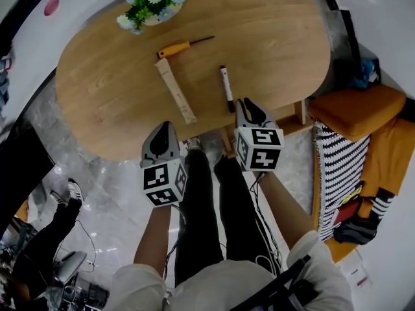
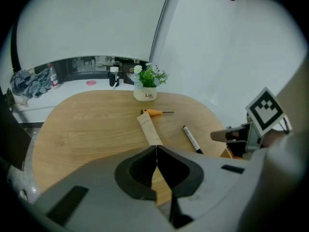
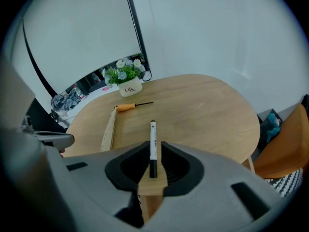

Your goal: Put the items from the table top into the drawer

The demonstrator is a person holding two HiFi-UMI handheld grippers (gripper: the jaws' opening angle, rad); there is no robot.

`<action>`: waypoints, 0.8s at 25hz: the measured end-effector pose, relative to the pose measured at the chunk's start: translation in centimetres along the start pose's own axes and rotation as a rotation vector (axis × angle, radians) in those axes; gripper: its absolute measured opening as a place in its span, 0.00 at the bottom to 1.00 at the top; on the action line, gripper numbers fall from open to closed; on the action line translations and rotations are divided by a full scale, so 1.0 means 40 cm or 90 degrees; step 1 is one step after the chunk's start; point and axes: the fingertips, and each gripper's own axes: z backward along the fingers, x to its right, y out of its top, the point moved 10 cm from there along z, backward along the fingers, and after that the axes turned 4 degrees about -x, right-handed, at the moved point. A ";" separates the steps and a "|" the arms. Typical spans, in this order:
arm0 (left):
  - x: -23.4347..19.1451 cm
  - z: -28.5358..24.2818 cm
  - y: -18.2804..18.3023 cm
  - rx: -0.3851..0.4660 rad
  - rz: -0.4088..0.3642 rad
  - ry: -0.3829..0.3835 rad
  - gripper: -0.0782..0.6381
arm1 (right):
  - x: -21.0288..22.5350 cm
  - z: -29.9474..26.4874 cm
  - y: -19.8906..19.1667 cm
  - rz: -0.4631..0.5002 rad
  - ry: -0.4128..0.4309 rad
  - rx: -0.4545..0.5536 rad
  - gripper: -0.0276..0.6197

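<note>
- Reaching for the pen [image 3: 153, 144] looks like the step in hand. The right gripper [image 3: 154, 148] has its jaws apart, with the pen's dark end in the gap and the pads not pressing.
- The pen lies on the table [image 1: 279, 37], at 5 o'clock from its centre.
- It is probably light, stiff and round (so apt to roll), and mid-barrel is the safest place to pinch.
- The left gripper [image 2: 156, 151] has its jaws together and empty, with a flat strip [image 2: 149, 129] at its 12 o'clock.

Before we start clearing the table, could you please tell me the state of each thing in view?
Left gripper: jaws shut, empty.
Right gripper: jaws apart, gripping nothing.
Marker: lying flat, untouched.
Screwdriver: lying flat.
Tube: lying flat.
Flower pot: upright.
</note>
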 end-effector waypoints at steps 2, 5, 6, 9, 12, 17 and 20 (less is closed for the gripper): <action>-0.007 -0.010 -0.003 -0.002 0.002 -0.001 0.12 | -0.004 -0.029 -0.002 0.002 0.004 -0.011 0.15; -0.020 -0.016 -0.016 -0.007 0.002 -0.003 0.12 | -0.012 -0.065 -0.013 0.015 0.005 -0.028 0.16; -0.026 -0.017 -0.021 -0.010 0.002 -0.002 0.12 | -0.016 -0.077 -0.017 0.021 0.005 -0.034 0.18; -0.048 -0.019 -0.036 -0.021 0.003 0.001 0.12 | -0.023 -0.112 -0.021 0.039 -0.002 -0.048 0.22; -0.069 -0.017 -0.046 -0.028 0.003 0.005 0.12 | -0.026 -0.140 -0.018 0.053 -0.010 -0.055 0.24; -0.101 -0.016 -0.054 -0.025 0.005 0.012 0.12 | -0.034 -0.183 -0.004 0.083 -0.009 -0.069 0.24; -0.108 -0.020 -0.062 -0.025 0.011 0.012 0.12 | -0.035 -0.198 -0.003 0.092 -0.017 -0.071 0.22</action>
